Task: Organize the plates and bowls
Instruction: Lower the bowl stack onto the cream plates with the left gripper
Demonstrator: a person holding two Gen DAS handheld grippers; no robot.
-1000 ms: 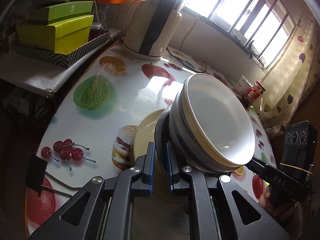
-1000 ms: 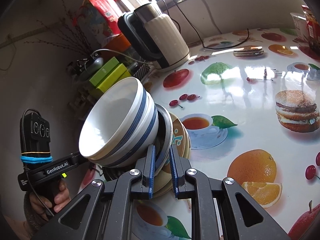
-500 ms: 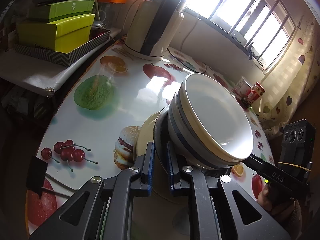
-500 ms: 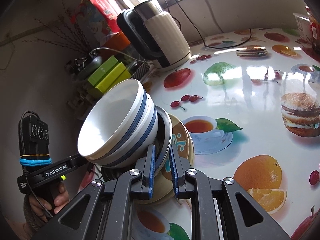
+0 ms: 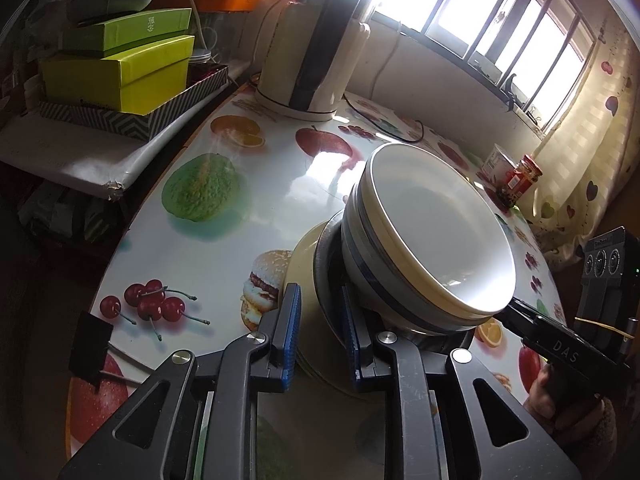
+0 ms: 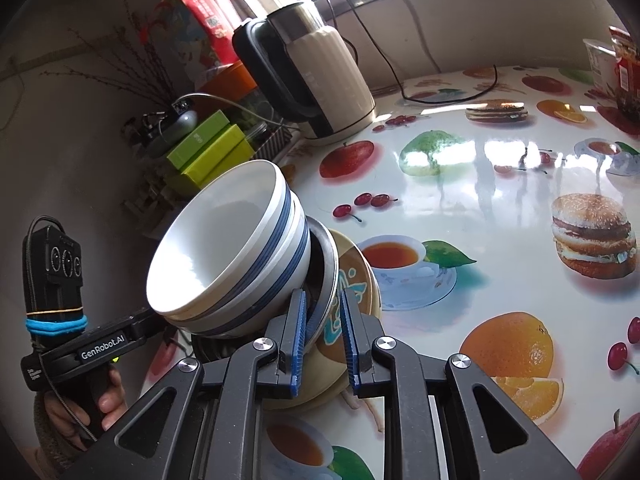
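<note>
A stack of white bowls with blue bands sits on a metal dish and cream plates, all carried above the fruit-print table. My left gripper is shut on the plates' rim from one side. My right gripper is shut on the opposite rim, with the patterned plate and metal dish between its pads. The bowls show tilted in the right wrist view. Each view shows the other gripper across the stack.
A white and black electric kettle stands at the table's far edge, its cord trailing on the tabletop. Green boxes sit on a side shelf. A red jar and a cup stand by the window.
The stack with both grippers has shifted slightly over the table; the grip on the plates is unchanged.
</note>
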